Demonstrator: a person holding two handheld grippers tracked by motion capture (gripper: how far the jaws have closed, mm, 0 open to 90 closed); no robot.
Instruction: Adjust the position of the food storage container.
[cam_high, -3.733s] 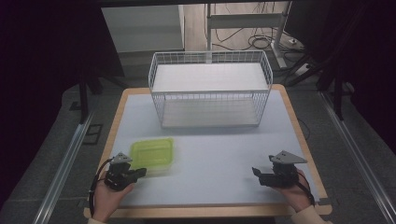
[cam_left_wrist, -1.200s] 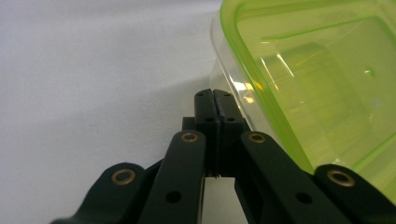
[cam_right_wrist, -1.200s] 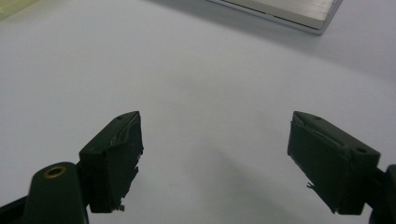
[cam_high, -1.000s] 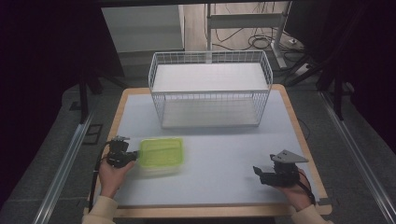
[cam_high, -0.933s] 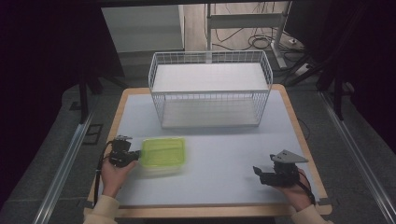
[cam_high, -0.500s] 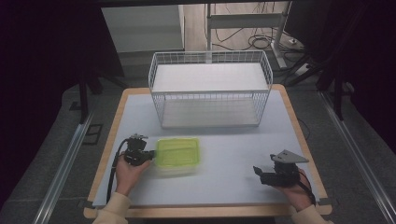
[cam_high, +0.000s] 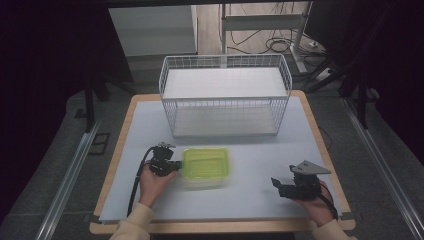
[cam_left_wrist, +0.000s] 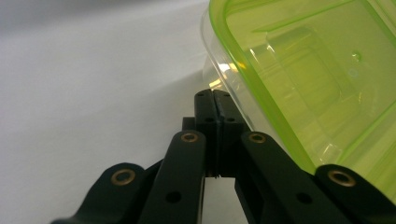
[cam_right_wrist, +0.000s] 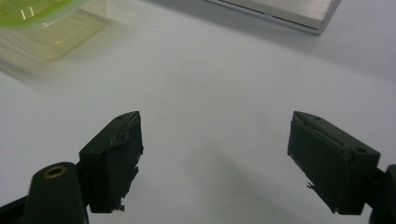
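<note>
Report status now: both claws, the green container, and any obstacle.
Left claw shut, tips against green container wall. Right claw open, nothing between jaws. Wire basket beyond, path bare.

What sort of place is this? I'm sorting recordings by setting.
Probably a lab or workshop test bench: a white-topped wooden-edged table, a white wire basket, loose black floor cables and metal floor rails.

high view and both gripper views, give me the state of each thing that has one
green-lidded container: lid on, flat on the table, touched by the left gripper's tips
wire basket: upright, open top, nothing inside
left gripper: jaws shut, nothing between them, tips against the container's side
right gripper: jaws wide open, holding nothing
</note>
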